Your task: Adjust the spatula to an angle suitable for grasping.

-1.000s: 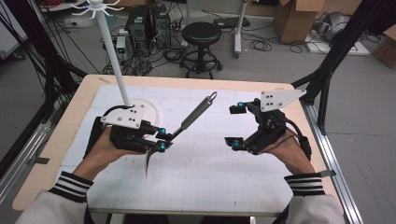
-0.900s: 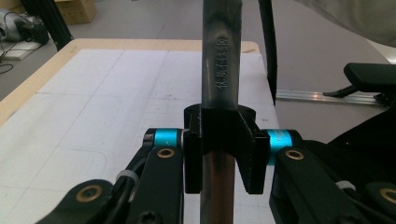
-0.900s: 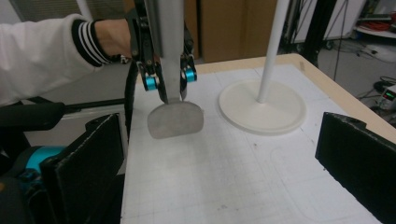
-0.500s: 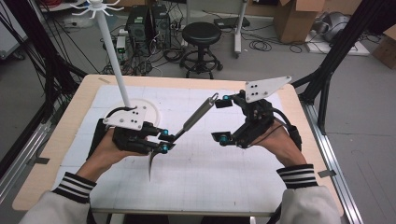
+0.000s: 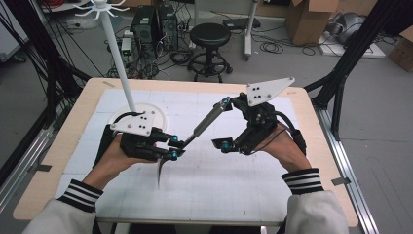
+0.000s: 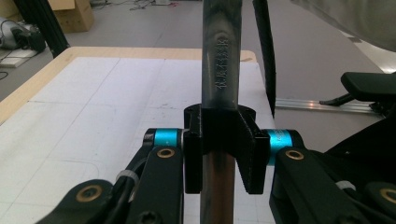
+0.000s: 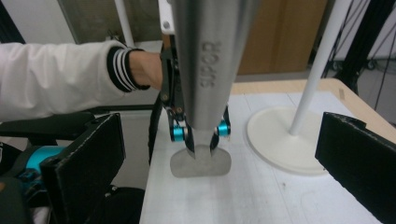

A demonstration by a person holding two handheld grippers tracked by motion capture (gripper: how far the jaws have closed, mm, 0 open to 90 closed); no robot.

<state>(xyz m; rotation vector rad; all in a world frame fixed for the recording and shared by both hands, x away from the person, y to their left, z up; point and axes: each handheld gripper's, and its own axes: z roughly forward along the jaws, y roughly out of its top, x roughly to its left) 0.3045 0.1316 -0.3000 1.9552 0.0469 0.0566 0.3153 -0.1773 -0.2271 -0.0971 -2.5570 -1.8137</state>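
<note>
Left hand-held gripper point(image 5: 176, 148): jaws clamped on the long silver metal spatula point(image 5: 197, 129) at its neck, just above the blade. Blade end hangs down to the table point(image 5: 234, 195), tip at or just off the surface (can't tell which). Handle slants up and away toward the right. In the left gripper view the pads squeeze the shaft point(image 6: 219, 93) from both sides, stamped characters showing above the grip.

Right hand-held gripper point(image 5: 226, 123): jaws apart, wide. One jaw tip sits at the handle's far end, the other lower down, off to the side. In the right gripper view the handle point(image 7: 210, 60) runs between the two black pads with clear gaps on both sides, no contact.

Around: white round-based stand with a thin white pole point(image 5: 120, 63), just behind the left hand and partly behind the grey plate on that gripper. Nothing between the two grippers except the spatula.

Surface: white gridded mat point(image 5: 243, 175) on a light wood table. Black frame struts on both sides.

Room: grey floor, black round stool point(image 5: 210, 36) behind the table, black computer tower point(image 5: 146, 22), loose cables, cardboard boxes point(image 5: 307, 19) at the back right.
</note>
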